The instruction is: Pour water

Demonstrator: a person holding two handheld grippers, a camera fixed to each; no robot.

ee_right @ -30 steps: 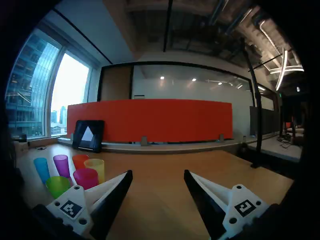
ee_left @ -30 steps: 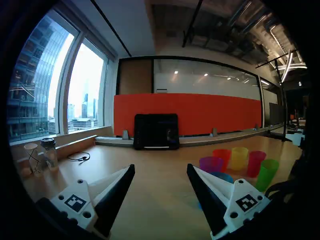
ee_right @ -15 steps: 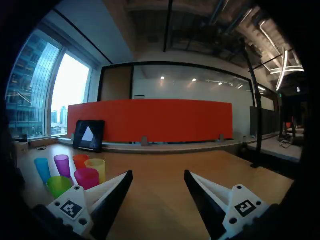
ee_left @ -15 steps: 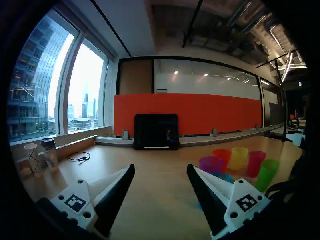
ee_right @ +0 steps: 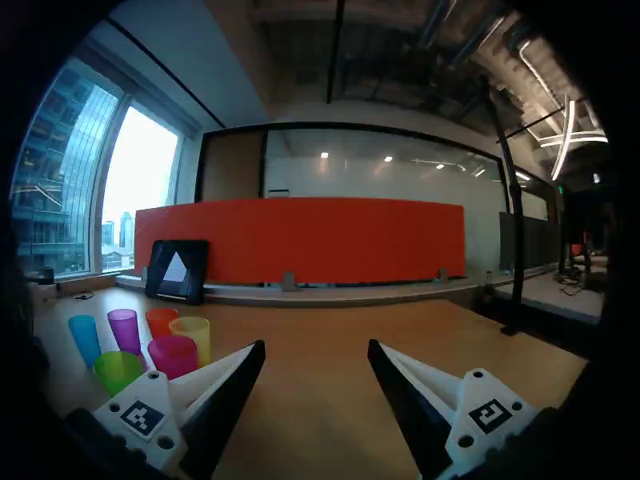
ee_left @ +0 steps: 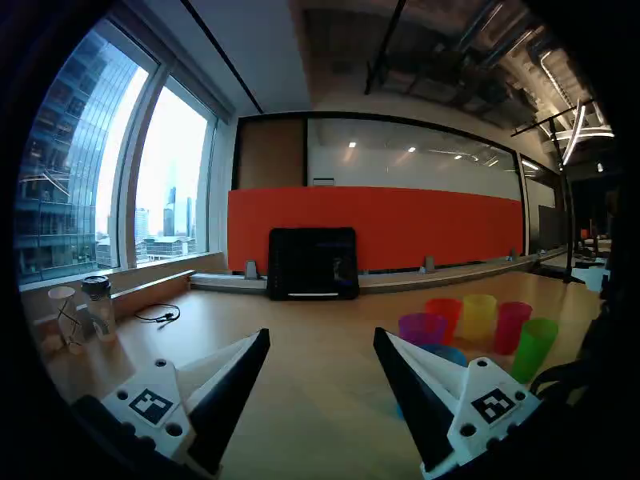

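Note:
Several coloured plastic cups stand in a cluster on the wooden table (ee_left: pixel 320 368). In the left gripper view they sit at the right: purple (ee_left: pixel 422 328), orange (ee_left: pixel 443 314), yellow (ee_left: pixel 479 315), pink (ee_left: pixel 512 326), green (ee_left: pixel 534 346), and a blue one (ee_left: pixel 445 353) partly hidden behind the right finger. My left gripper (ee_left: pixel 322 344) is open, empty, left of the cups. In the right gripper view the cups are at the left: blue (ee_right: pixel 84 338), purple (ee_right: pixel 123 330), orange (ee_right: pixel 161 321), yellow (ee_right: pixel 190 335), pink (ee_right: pixel 171 354), green (ee_right: pixel 117 371). My right gripper (ee_right: pixel 316 354) is open and empty.
A black tablet (ee_left: pixel 312 262) leans against the orange partition (ee_left: pixel 376 226) at the table's back edge. On the left ledge stand a clear glass (ee_left: pixel 67 317) and a dark-lidded jar (ee_left: pixel 99 305), with a black cable (ee_left: pixel 158 314) nearby. Windows run along the left.

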